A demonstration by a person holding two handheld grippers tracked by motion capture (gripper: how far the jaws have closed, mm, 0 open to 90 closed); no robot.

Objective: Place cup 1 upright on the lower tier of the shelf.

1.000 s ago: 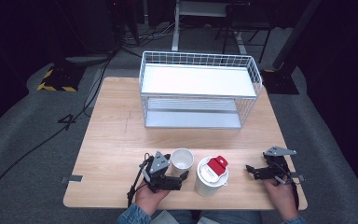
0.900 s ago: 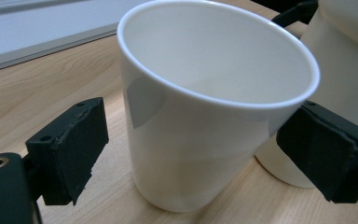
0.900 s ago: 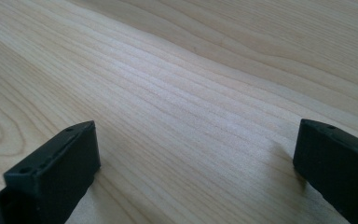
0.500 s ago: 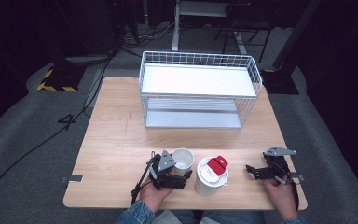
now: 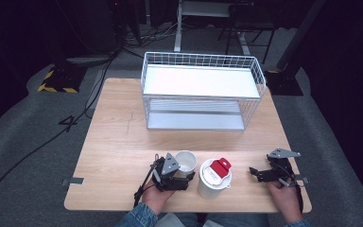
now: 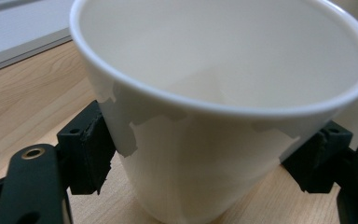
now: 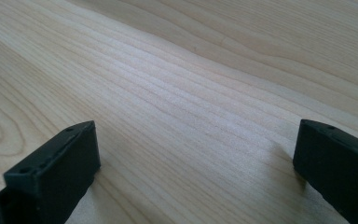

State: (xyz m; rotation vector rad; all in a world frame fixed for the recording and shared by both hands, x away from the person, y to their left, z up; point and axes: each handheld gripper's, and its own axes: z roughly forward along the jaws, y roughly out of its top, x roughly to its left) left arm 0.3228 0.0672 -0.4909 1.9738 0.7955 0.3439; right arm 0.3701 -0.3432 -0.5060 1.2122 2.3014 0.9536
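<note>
Closing in over the last second, the left hand-held gripper (image 5: 183, 171) now brackets the white cup (image 5: 185, 161) at the counter's (image 5: 113, 142) near edge, jaws touching its sides; squeezing gently should avoid crushing it. Beside it stands a red-lidded container (image 5: 213, 177). The right hand-held gripper (image 5: 256, 172) rests wide, empty.
</note>
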